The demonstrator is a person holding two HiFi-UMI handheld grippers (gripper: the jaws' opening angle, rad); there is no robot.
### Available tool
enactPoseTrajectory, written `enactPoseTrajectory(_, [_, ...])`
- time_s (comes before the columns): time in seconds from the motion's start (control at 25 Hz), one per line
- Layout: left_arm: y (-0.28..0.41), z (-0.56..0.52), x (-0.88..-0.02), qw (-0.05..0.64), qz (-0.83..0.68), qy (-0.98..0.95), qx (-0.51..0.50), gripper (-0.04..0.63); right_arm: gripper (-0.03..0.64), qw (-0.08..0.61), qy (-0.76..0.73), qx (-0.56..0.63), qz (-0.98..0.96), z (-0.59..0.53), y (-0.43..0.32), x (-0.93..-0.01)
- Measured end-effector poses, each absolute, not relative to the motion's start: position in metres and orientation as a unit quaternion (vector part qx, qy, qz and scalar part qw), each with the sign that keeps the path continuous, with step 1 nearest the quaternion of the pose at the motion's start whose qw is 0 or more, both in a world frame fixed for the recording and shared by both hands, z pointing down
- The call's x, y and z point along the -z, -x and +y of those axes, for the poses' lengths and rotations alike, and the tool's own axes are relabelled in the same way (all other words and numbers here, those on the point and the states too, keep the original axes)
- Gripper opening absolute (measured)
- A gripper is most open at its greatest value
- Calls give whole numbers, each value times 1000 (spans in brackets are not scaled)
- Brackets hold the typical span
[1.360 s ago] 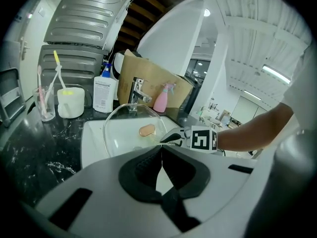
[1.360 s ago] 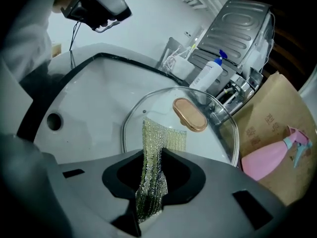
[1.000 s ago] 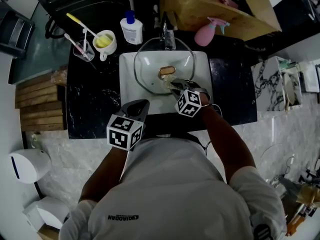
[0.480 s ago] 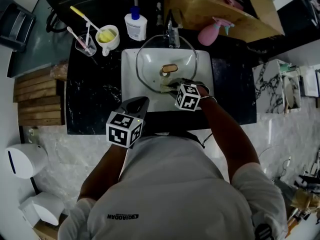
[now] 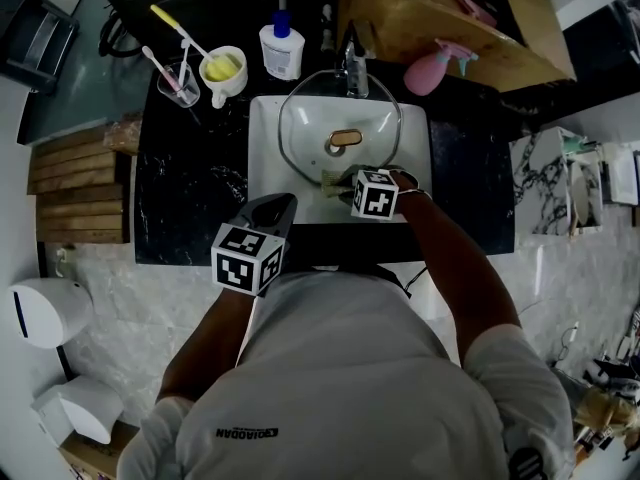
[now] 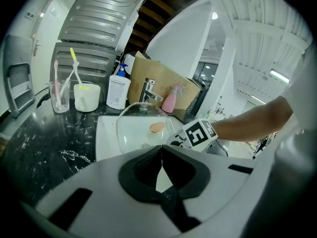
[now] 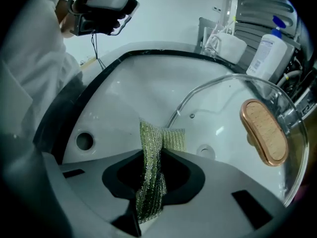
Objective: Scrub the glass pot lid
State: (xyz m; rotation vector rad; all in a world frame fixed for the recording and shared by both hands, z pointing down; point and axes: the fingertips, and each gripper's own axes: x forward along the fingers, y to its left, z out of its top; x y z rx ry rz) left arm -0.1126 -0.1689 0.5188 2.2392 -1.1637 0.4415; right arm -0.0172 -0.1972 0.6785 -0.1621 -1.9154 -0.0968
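A round glass pot lid (image 5: 340, 128) (image 7: 233, 118) with a tan oval handle (image 5: 343, 138) (image 7: 264, 131) leans in the white sink (image 5: 268, 158), its far rim by the tap. My right gripper (image 5: 338, 181) (image 7: 151, 155) is shut on a green-gold scrub cloth (image 7: 153, 162) and holds it at the lid's near rim. The lid also shows in the left gripper view (image 6: 143, 128). My left gripper (image 5: 275, 208) (image 6: 161, 157) is shut with nothing in it and hangs over the counter's front edge, left of the right one.
On the black counter (image 5: 190, 188) stand a glass with toothbrushes (image 5: 175, 83), a yellow-filled cup (image 5: 224, 70), a white pump bottle (image 5: 283, 48) and a pink spray bottle (image 5: 430, 71). A tap (image 5: 355, 68) rises behind the sink. A cardboard box (image 5: 440, 18) sits at the back.
My right gripper with the cloth has slid a little nearer and lower along the lid, toward its near rim. The left gripper has stayed where it was.
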Motion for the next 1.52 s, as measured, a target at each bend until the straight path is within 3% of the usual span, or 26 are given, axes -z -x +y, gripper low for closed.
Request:
enactPoseTrajectory(0.68, [119, -168, -516, 284, -435, -840, -155, 15, 92, 568, 54, 34, -821, -194, 20, -659])
enactPoseTrajectory(0.96, [128, -171, -514, 279, -435, -843, -151, 15, 94, 453, -160, 16, -877, -229, 43, -555])
enactPoseTrajectory(1.12, [130, -171, -514, 275, -428, -847, -154, 15, 94, 396, -309, 76, -861, -276, 52, -500])
enactPoseTrajectory(1.28, [131, -171, -509, 268, -424, -852, -152, 15, 94, 450, -368, 177, -794, -323, 58, -509])
enactPoseTrajectory(1.52, [153, -162, -505, 269, -439, -845, -149, 15, 94, 515, -393, 151, -747, -356, 58, -558])
